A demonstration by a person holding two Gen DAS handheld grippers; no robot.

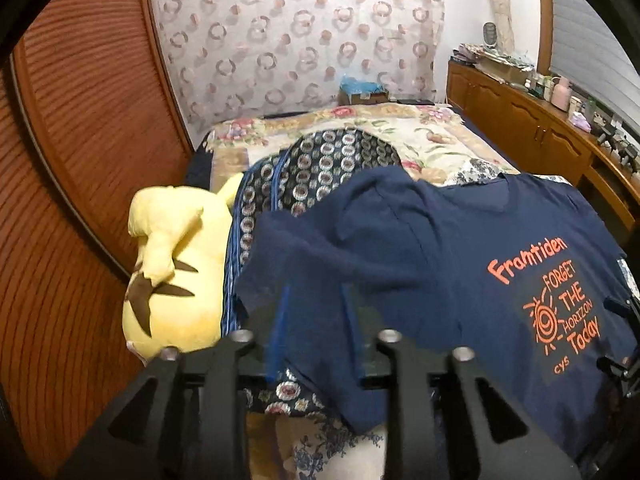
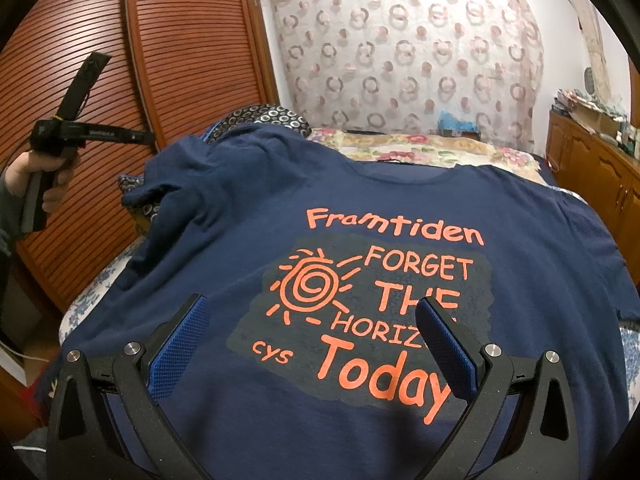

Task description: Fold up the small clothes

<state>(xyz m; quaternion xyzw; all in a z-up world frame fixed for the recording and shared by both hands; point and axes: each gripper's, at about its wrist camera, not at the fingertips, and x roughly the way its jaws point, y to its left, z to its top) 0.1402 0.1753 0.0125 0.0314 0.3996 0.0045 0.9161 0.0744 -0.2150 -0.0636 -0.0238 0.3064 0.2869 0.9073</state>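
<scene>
A navy shirt point(image 2: 360, 240) is spread on the bed point(image 1: 420, 136), its sleeve draped over a patterned pillow point(image 1: 320, 168) beside a yellow plush toy point(image 1: 172, 272). Both the left gripper point(image 1: 316, 320) and right gripper point(image 2: 312, 336) are held released.

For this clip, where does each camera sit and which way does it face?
Left wrist: on the left tool, looking along its fingers over the navy T-shirt sleeve side toward the yellow plush and bed; its fingers are blurred.
Right wrist: on the right tool, open above the shirt's orange print; the person's left hand grips the other tool at the left edge.
Shared: the T-shirt, bed, patterned curtain and wooden closet doors.
</scene>
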